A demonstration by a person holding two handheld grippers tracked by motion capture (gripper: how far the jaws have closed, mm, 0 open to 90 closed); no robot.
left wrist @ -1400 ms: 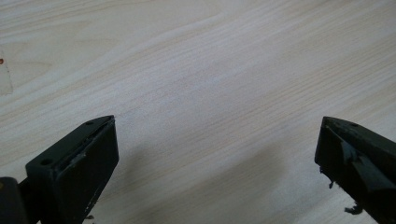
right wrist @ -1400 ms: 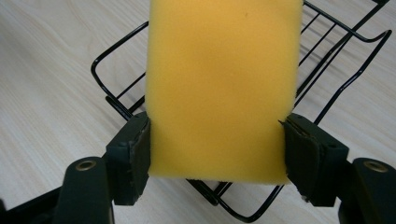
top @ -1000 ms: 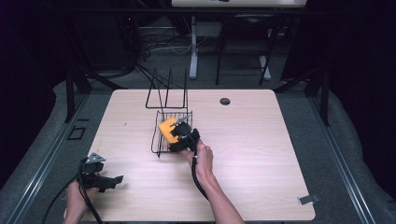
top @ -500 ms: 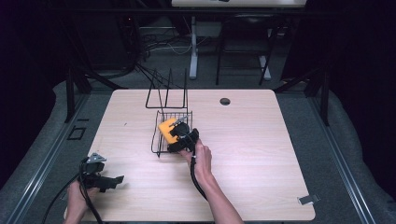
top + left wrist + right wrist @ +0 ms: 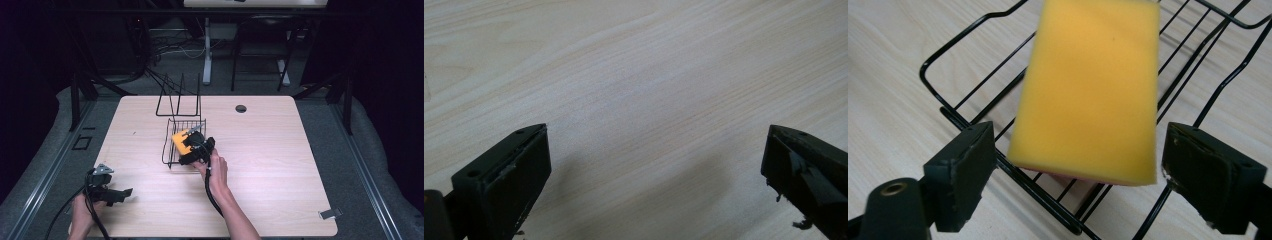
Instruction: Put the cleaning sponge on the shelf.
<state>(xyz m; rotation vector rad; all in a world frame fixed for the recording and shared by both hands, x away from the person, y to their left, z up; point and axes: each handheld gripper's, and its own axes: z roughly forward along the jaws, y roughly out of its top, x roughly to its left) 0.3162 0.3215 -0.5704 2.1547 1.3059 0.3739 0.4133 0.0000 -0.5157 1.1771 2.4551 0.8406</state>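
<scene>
Little has shifted since the earlier frames except the right gripper (image 5: 1075,172), whose jaws have just been opening and now stand apart from the sponge (image 5: 1088,90), pads off it. That sponge lies in the wire rack (image 5: 172,150), so the placing looks done and only drawing back remains. Near the table (image 5: 280,150) corner, the left gripper (image 5: 656,165) rests wide open, holding nothing.

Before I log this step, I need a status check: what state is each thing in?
Sponge: lying in the rack, released, no pad touching it.
Wire rack: upright on the table.
Right gripper: open, jaws just been opening, either side of the sponge.
Left gripper: open, nothing between its jaws.
</scene>
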